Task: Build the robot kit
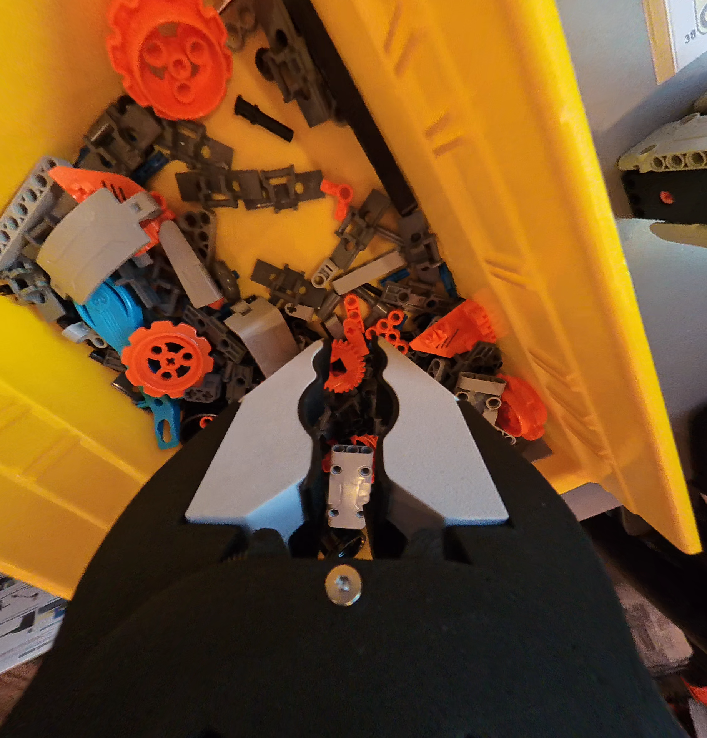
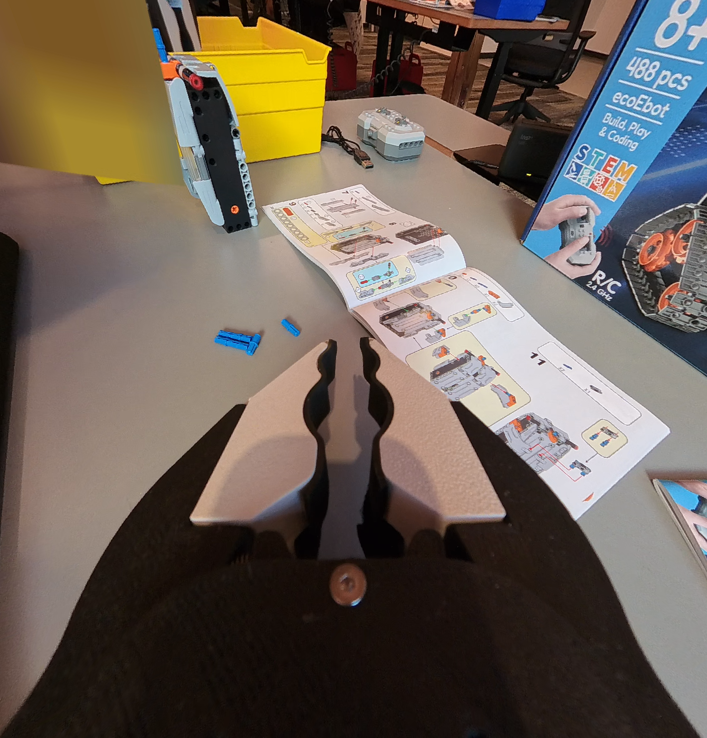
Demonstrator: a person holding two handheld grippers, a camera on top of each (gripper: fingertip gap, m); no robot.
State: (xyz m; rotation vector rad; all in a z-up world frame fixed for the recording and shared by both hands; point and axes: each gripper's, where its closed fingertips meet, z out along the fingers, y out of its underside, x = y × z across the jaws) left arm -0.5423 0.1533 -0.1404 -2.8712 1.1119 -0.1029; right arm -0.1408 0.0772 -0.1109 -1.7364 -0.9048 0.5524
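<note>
In the left wrist view my left gripper reaches down into a yellow bin full of loose building parts. Its jaws are closed on a small orange gear, which sits between the fingertips above the pile. A light grey block shows through the gap lower down. In the right wrist view my right gripper hovers over a grey table, its jaws narrowly apart and empty. Blue pins and one single blue pin lie just ahead of it.
An open instruction booklet lies to the right. A black-and-grey built assembly stands before stacked yellow bins. A grey control unit with a USB cable, a blue product box and a second booklet are around. About 8 centimetres separates my right fingertips from the single blue pin.
</note>
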